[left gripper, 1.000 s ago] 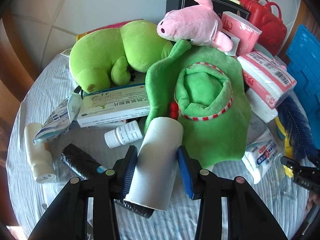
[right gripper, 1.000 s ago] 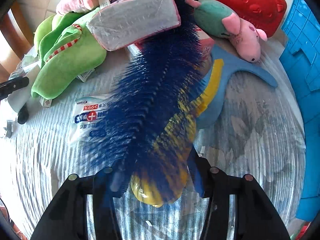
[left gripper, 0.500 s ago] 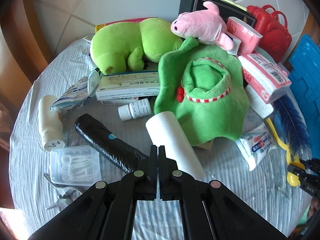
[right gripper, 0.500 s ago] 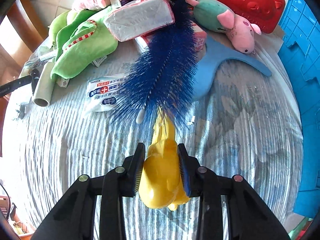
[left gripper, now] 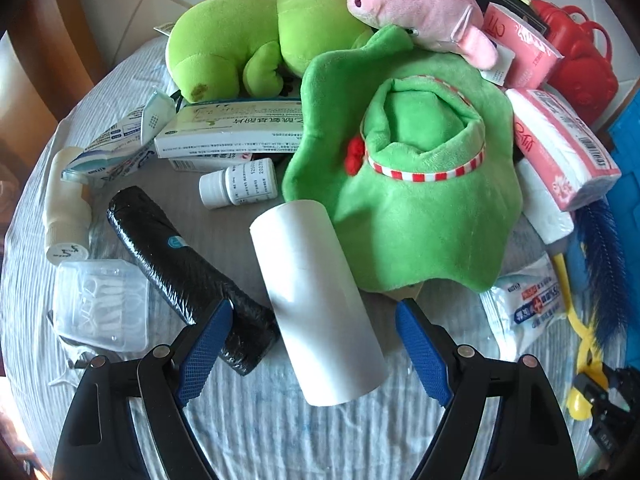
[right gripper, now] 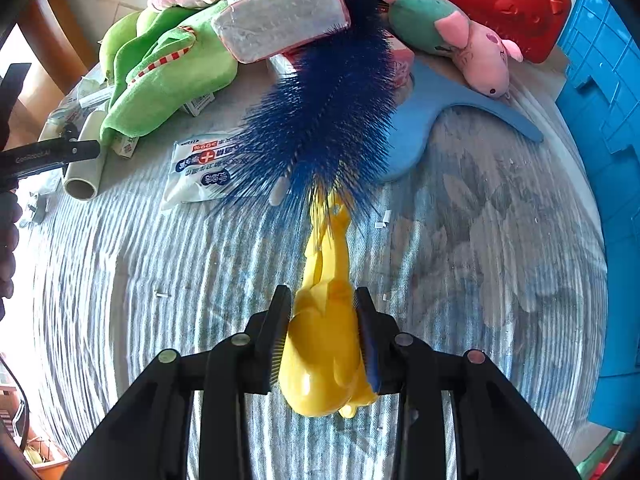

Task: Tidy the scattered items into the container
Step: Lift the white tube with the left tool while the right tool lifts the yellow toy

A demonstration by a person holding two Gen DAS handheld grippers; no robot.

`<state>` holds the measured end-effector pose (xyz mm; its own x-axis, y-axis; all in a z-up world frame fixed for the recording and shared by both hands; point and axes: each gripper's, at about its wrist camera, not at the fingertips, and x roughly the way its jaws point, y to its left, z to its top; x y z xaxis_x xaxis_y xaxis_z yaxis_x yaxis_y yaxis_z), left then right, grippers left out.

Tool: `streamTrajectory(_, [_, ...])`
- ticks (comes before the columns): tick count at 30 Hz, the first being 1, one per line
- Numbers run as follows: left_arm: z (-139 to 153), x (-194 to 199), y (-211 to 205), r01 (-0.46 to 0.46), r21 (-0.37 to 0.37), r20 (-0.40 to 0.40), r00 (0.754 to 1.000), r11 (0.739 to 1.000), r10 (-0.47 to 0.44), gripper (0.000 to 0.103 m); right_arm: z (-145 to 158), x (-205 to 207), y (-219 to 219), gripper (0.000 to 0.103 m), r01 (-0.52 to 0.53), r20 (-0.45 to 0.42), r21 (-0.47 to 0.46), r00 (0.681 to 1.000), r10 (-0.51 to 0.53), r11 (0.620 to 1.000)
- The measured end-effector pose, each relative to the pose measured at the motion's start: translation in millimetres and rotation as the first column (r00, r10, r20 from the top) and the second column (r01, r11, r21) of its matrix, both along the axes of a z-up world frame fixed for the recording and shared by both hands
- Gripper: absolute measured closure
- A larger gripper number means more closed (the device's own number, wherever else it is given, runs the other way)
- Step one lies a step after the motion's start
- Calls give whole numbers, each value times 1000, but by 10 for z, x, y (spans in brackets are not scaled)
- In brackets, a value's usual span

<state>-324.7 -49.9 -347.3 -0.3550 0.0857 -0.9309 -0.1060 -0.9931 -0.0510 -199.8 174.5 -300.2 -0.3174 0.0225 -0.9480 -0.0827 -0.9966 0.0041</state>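
A: Left wrist view first: at the bottom of the frame our left gripper (left gripper: 310, 344) stands wide open, and the white roll (left gripper: 316, 304) lies between its blue pads without either pad touching it, as far as we can tell. The black roll (left gripper: 188, 272) lies just beside the left pad.

B: So we judge this hand is lining up a grasp. Next we close on the white roll squarely, keeping the black roll out of the jaws. And the other hand?

A: In the right wrist view, our right gripper (right gripper: 322, 334) is closed tight on the yellow handle (right gripper: 326, 344) of the blue bristle brush (right gripper: 320, 120). The bristles stretch toward the top centre of the frame, their far end tucked under the pink tissue pack (right gripper: 280, 20).

B: Then the brush needs drawing clear of that pile before we carry it over. Where is the container?

A: We take the blue crate (right gripper: 604, 128) along the right edge of the frame to be it. Further back, the green plush (left gripper: 400, 200) fills the centre of the left view, touching the white roll's far end, with the pink plush (left gripper: 420, 4) at the top.
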Motion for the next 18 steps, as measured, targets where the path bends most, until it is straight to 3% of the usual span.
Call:
streamTrajectory(3, [-36, -74, 80, -7, -30, -1, 1000, 1000, 7, 19, -6, -12, 7, 72, 0, 4, -2, 1000, 0, 1000])
streamTrajectory(6, [-86, -103, 211, 51, -88, -3, 999, 995, -51, 21, -33, -22, 17, 72, 3, 12, -4, 1000, -3, 1000])
streamTrajectory(9, [-75, -109, 179, 62, -45, 21, 998, 997, -61, 37, -50, -17, 24, 72, 9, 14, -10, 1000, -9, 1000])
streamTrajectory(10, [-55, -86, 184, 73, -45, 18, 997, 996, -72, 50, -60, -15, 30, 72, 9, 14, -12, 1000, -9, 1000])
streamTrajectory(14, [-26, 66, 104, 77, 3, 29, 997, 997, -78, 53, -57, 6, 24, 72, 11, 14, -21, 1000, -10, 1000])
streamTrajectory(18, [93, 306, -11, 55, 46, -7, 998, 997, -54, 54, -25, 51, 23, 72, 11, 13, -28, 1000, -10, 1000])
